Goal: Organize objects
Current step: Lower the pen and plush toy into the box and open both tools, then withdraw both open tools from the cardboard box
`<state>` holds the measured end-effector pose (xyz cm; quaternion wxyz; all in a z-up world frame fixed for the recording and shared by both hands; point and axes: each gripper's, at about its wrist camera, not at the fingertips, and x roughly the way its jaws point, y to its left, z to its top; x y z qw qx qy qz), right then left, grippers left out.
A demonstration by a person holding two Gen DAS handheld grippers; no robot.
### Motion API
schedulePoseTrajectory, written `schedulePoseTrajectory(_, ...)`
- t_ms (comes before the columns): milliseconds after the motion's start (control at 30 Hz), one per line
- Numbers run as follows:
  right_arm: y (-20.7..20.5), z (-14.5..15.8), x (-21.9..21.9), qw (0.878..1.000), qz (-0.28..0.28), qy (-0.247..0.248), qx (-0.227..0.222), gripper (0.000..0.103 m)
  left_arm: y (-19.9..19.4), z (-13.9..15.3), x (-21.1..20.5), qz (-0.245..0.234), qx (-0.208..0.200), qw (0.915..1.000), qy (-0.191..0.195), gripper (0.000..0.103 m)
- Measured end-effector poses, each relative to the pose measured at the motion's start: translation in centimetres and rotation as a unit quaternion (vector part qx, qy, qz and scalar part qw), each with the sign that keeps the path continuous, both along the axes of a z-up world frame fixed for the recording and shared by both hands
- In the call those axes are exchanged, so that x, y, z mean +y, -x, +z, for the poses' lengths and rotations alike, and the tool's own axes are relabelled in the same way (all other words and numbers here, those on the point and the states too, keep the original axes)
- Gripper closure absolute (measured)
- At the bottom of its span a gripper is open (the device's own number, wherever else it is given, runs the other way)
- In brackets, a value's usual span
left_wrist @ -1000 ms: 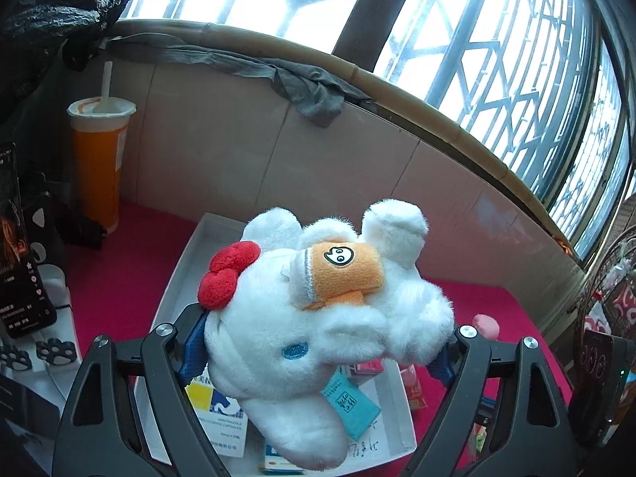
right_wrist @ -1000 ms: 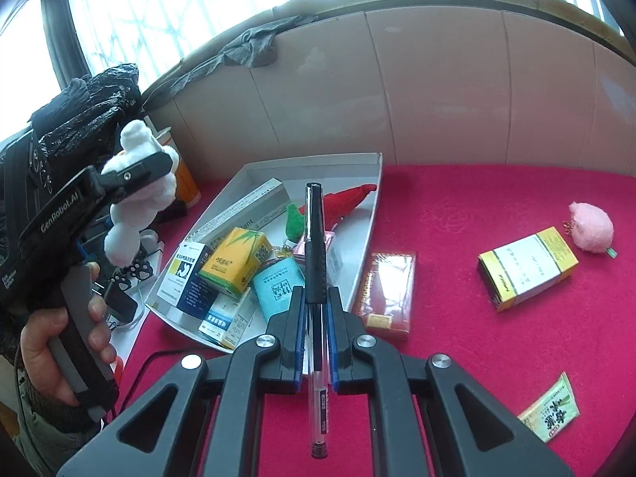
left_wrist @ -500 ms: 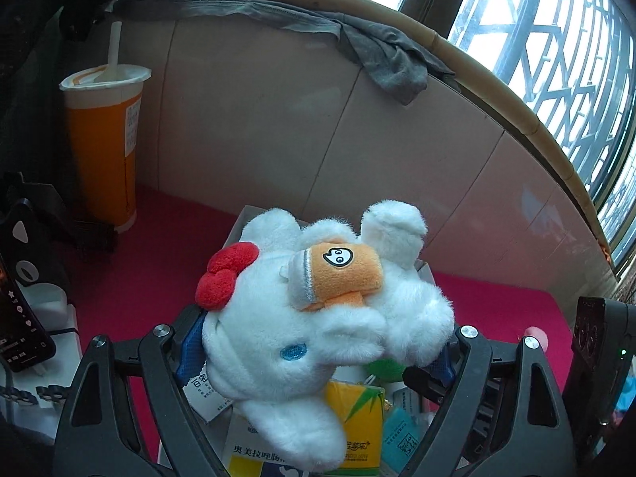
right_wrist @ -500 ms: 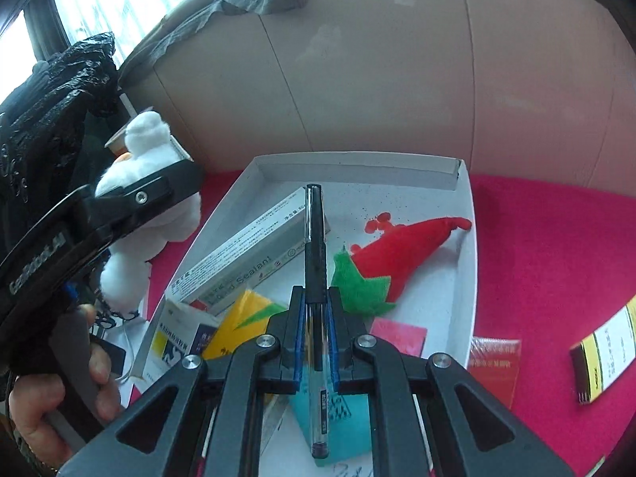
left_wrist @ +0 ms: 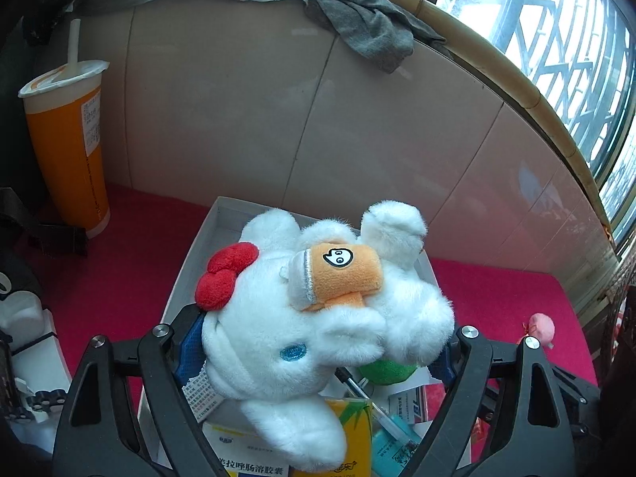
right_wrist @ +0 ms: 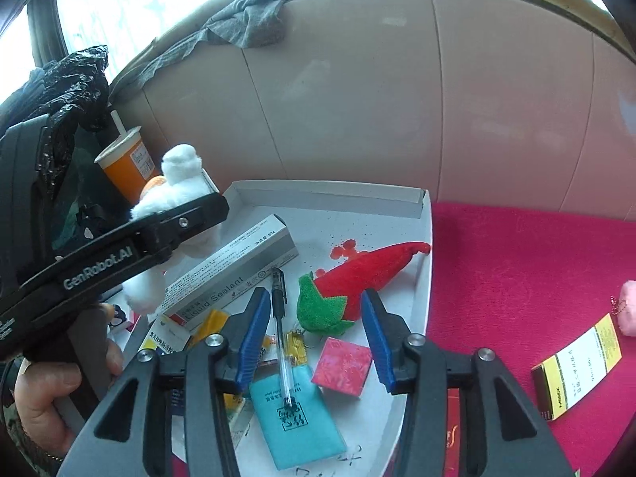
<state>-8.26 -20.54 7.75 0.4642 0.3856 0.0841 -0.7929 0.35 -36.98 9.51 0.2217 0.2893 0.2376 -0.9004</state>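
Observation:
My left gripper is shut on a white plush toy with a red bow and an orange patch, holding it above the white tray's near-left part. In the right wrist view the same gripper and plush hang at the tray's left rim. My right gripper is over the tray with its jaws opening. A black-capped pen lies between them on a teal packet, untouched by the blue pads.
The tray also holds a grey sealant box, a red and green plush chilli, a pink cube and several packets. On the red cloth lie a yellow-white box and a pink pompom. An orange drink cup stands left.
The right jaws have parted and the pen has dropped from them onto the packets in the tray. Both grippers have moved in over the tray; the left still holds the plush.

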Motion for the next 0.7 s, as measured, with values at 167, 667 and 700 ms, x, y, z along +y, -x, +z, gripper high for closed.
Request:
schedulePoseTrajectory(167, -1.1, 1.6, 3.8, 1.000, -0.005, 0.024, 0.001, 0.052, 0.3, -0.1, 1.2, -0.017, -0.005, 0.9998, 0.002, 0.016)
schedulePoseTrajectory(667, -4.8, 1.4, 17.4, 0.994, -0.078, 0.030, 0.068, 0.025, -1.7, 3.8, 8.4, -0.070, 0.052, 0.9933, 0.075, 0.000)
schedulePoseTrajectory(700, -4.6, 1.2, 18.6, 0.993, -0.093, 0.030, 0.071, 0.024, -1.9, 3.8, 8.9, -0.079, 0.052, 0.9926, 0.077, 0.000)
